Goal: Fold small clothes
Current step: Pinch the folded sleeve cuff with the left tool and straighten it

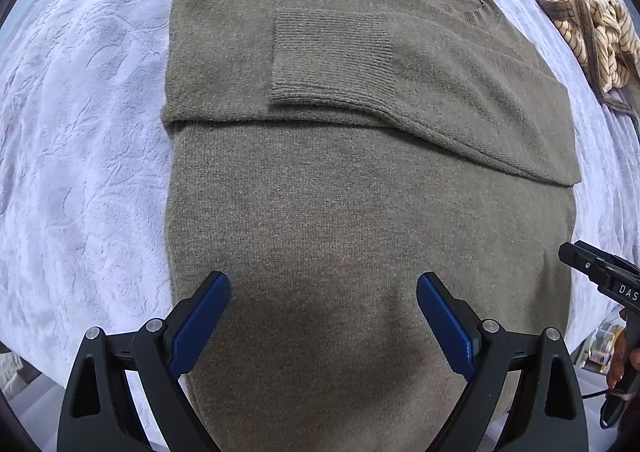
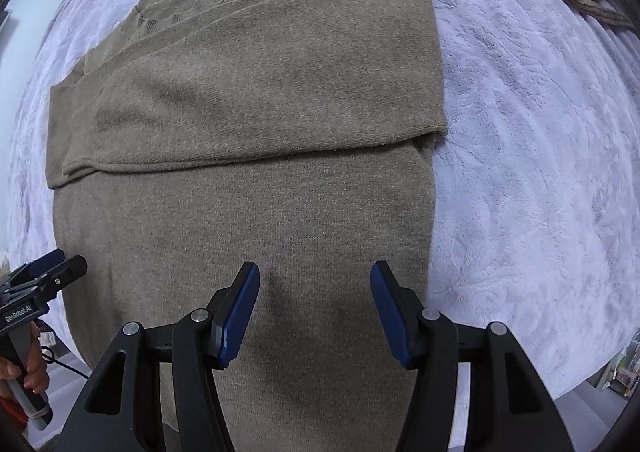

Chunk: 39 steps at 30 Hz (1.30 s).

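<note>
White textured bedspread (image 1: 80,172) carries the olive sweater (image 1: 360,192), sleeves folded across its chest, lying mid-bed. Both grippers point down above its lower half: left gripper (image 1: 323,292) and right gripper (image 2: 315,284), jaws spread and empty.

I see a matt olive knit sweater (image 1: 360,188), ribbed at its cuff (image 1: 328,60), on a plush, embossed white blanket (image 1: 80,156); my gripper pads (image 1: 444,324) look textured blue rubber.

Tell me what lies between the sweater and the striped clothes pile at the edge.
Only bare white bedspread separates the olive sweater from the striped pile; nothing else sits in that strip. The left wrist view shows it best.
</note>
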Motion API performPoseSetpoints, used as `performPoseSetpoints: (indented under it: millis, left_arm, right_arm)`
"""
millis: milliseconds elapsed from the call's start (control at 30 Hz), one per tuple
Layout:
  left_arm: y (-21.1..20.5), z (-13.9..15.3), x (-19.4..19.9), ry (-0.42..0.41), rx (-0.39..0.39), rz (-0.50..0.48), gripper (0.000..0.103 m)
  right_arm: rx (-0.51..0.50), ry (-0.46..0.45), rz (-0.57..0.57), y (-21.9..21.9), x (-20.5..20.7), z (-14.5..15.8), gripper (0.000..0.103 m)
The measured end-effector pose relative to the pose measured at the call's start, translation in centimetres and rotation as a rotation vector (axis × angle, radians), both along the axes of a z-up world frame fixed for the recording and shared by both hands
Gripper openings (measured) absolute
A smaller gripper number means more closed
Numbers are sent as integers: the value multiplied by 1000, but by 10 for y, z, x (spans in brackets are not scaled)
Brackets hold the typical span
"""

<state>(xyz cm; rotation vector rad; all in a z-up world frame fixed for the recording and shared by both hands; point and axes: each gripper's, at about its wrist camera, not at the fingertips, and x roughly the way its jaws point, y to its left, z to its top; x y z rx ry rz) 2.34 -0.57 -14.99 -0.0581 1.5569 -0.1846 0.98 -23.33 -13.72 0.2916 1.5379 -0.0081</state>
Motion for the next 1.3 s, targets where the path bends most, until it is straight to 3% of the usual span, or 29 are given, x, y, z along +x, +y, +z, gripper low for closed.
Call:
performPoseSetpoints:
  millis: [500, 733, 867, 933, 967, 1033, 1100, 1133, 1200, 1300]
  left_arm:
    - [23, 13, 52, -41, -32, 51, 95]
    - [25, 25, 96, -129, -193, 43, 95]
    - [19, 9, 126, -123, -275, 66, 95]
    - [20, -3, 136, -100, -264, 88, 87]
    - [22, -9, 138, -82, -252, 96, 75]
    - [21, -16, 137, -65, -257, 117, 64]
    - [24, -18, 139, -74, -253, 111, 28]
    - [28, -18, 139, -69, -265, 107, 20]
    - [32, -12, 137, -76, -305, 109, 16]
    - [27, -6, 134, -124, -264, 68, 16]
  right_arm:
    - [-84, -4, 73, 36, 11, 15, 62]
    - [-89, 12, 90, 37, 16, 16, 62]
    - [-91, 12, 99, 48, 30, 15, 62]
    - [-91, 10, 103, 51, 33, 12, 62]
    - [-90, 8, 105, 53, 35, 13, 62]
    - [-87, 5, 107, 52, 35, 16, 62]
    - [-78, 3, 106, 52, 38, 18, 62]
    - [-72, 5, 105, 51, 40, 19, 62]
    - [-56, 10, 97, 51, 42, 18, 62]
    - [-52, 12, 95, 51, 47, 18, 62]
